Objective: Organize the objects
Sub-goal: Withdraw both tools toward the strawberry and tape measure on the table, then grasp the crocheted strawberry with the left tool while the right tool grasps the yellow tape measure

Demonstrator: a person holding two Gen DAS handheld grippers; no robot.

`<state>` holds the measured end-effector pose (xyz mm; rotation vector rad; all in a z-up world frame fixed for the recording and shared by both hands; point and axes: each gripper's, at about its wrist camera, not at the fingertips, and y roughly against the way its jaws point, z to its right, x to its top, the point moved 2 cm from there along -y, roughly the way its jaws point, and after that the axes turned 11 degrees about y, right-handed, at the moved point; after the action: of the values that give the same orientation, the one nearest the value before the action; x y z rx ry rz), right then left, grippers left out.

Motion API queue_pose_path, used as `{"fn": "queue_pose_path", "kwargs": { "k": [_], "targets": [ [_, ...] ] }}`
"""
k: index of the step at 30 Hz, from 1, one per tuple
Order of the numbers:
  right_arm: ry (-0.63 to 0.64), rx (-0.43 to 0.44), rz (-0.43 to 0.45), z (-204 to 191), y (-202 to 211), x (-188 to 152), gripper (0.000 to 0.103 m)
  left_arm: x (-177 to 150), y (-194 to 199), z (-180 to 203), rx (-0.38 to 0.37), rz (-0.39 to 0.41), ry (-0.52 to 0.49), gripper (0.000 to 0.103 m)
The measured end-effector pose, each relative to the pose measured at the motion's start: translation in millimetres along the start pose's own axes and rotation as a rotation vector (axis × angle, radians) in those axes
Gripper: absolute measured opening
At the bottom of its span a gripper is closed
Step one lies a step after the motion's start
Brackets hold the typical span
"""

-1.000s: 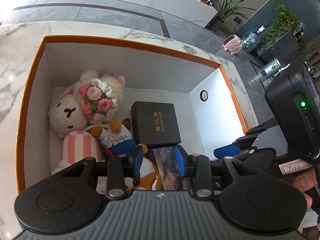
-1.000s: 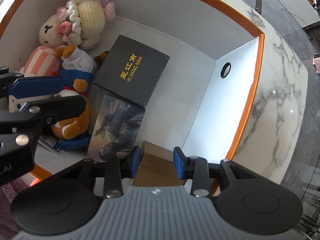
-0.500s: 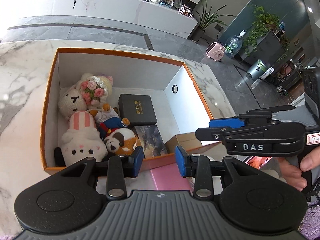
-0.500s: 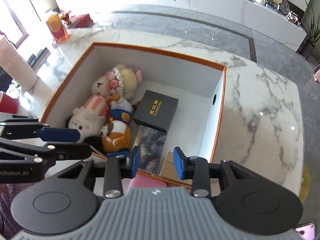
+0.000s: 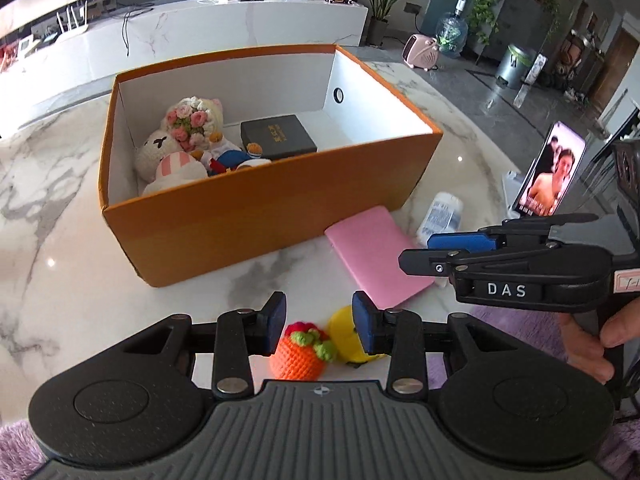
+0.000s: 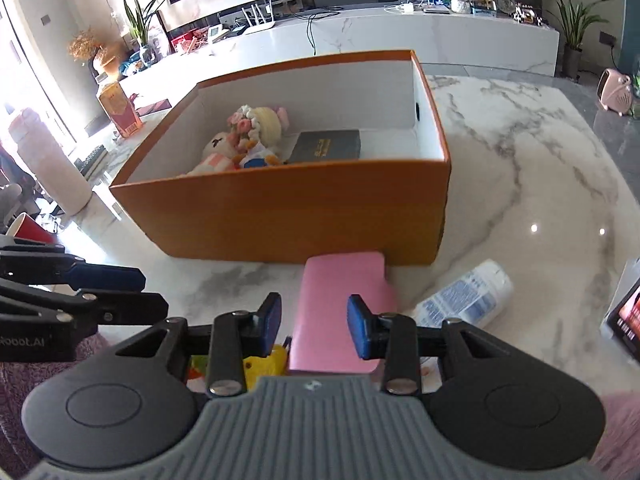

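Marble table (image 5: 60, 280): one orange box (image 5: 280, 216), one pink case (image 5: 376, 256)

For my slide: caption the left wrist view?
Open left tool above crochet toys beside orange box on marble table.

In the left wrist view the orange cardboard box (image 5: 256, 208) sits mid-frame on the white marble bench (image 5: 60, 272), with crocheted plush toys (image 5: 180, 148) in its left half and a black rectangular gift box (image 5: 278, 137) to their right. Before the box lie a pink flat case (image 5: 372, 252) and, right of it, a white plastic bottle (image 5: 442, 216). At bottom centre sit an orange crocheted fruit (image 5: 298, 354) and a yellow plush toy (image 5: 346, 334), side by side.
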<state>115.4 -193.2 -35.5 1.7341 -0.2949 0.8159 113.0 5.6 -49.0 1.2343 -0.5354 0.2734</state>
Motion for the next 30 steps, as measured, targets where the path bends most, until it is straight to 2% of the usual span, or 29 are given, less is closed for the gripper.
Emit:
{"fn": "queue_pose_path", "kwargs": {
  "k": [2, 4, 6, 11, 15, 24, 26, 30],
  "targets": [
    [-0.025, 0.000, 0.020, -6, -3, -14, 0.039, -13, -4, 0, 0.031, 0.003, -0.043, 0.046],
    [-0.001, -0.025, 0.042, -14, -7, -29, 0.045, -25, -8, 0, 0.039, -0.002, -0.089, 0.048],
    [0.029, -0.042, 0.045, -22, -12, -41, 0.046, -36, -12, -2, 0.049, -0.008, -0.119, 0.048],
    [0.101, -0.025, 0.059, -38, -20, -57, 0.053, -53, -21, 2, 0.103, 0.006, -0.210, 0.052],
    [0.163, -0.035, 0.091, -47, -22, -57, 0.059, -56, -25, 4, 0.113, 0.015, -0.232, 0.051],
    [0.127, -0.046, 0.097, -40, -26, -57, 0.059, -55, -38, 6, 0.120, -0.006, -0.230, 0.051],
    [0.134, -0.046, 0.096, -41, -26, -57, 0.059, -54, -41, 4, 0.126, -0.020, -0.215, 0.047],
    [0.136, -0.052, 0.097, -42, -26, -57, 0.059, -53, -42, 1, 0.113, -0.024, -0.189, 0.047]
  ]
}}
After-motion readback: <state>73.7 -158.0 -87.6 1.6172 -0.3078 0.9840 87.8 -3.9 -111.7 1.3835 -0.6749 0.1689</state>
